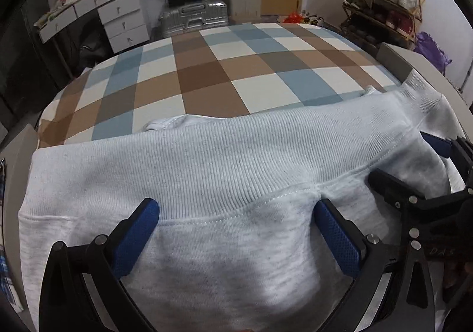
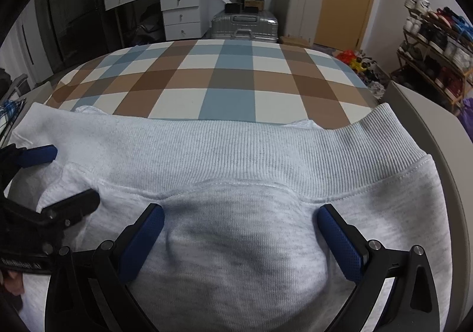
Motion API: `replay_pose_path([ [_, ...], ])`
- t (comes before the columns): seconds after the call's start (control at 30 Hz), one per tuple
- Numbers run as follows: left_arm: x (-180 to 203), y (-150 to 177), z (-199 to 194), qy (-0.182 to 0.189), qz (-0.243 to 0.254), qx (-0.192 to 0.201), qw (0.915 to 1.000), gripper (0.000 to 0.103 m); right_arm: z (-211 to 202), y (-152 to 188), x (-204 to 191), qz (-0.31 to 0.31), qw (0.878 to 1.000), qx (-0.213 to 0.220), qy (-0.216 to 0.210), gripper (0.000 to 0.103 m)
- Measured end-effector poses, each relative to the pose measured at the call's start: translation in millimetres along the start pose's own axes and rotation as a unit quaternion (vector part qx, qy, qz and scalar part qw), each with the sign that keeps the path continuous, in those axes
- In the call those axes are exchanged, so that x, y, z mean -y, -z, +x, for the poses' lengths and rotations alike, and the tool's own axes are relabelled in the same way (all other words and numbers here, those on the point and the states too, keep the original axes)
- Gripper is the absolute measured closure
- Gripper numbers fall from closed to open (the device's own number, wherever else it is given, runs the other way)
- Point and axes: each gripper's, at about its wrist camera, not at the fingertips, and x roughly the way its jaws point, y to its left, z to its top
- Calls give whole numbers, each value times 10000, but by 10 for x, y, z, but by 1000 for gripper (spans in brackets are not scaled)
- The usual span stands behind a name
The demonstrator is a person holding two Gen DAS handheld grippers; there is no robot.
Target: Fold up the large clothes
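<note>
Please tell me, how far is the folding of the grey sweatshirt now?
Partly done, it seems. The sweatshirt lies on the checked bed with its ribbed hem turned to the far side, so one fold may be made. Both tongs, left and right, stand open over the cloth just behind the hem and grip nothing. Left to do: take hold and fold again into a smaller bundle.

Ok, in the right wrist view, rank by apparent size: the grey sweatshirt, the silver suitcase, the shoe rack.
1. Grey sweatshirt, by far largest, though nearest the camera.
2 and 3. Silver suitcase and shoe rack look alike; the rack is cut by the frame edge, so unranked.
</note>
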Motion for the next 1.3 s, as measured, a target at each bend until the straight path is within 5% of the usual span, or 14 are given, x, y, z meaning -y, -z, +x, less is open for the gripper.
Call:
replay_pose_path([
  [0.27,-34,25,-31,54,-41,106,9999,1,-172,-46,80,-11,9999,54,-121,0],
  [0.37,-34,24,-20,88,-63,120,9999,1,-442,-69,269,103,9987,500,85,0],
  [0.47,-33,21,-23,80,-58,119,9999,1,-332,-28,543,448,9975,367,402,0],
  [0.6,-23,21,-29,55,-61,133,9999,1,16,103,883,1236,9899,39,-698,0],
  [0.77,-20,23,-26,43,-69,124,9999,1,-25,113,726,959,9948,66,-337,0],
  [1.17,-16,26,-27,47,-80,122,9999,1,-168,89,805,1125,9922,-153,-517,0],
  [1.3,-12,32,-32,69,-100,138,9998,1,-735,16,880,1234,9896,409,-619,0],
])
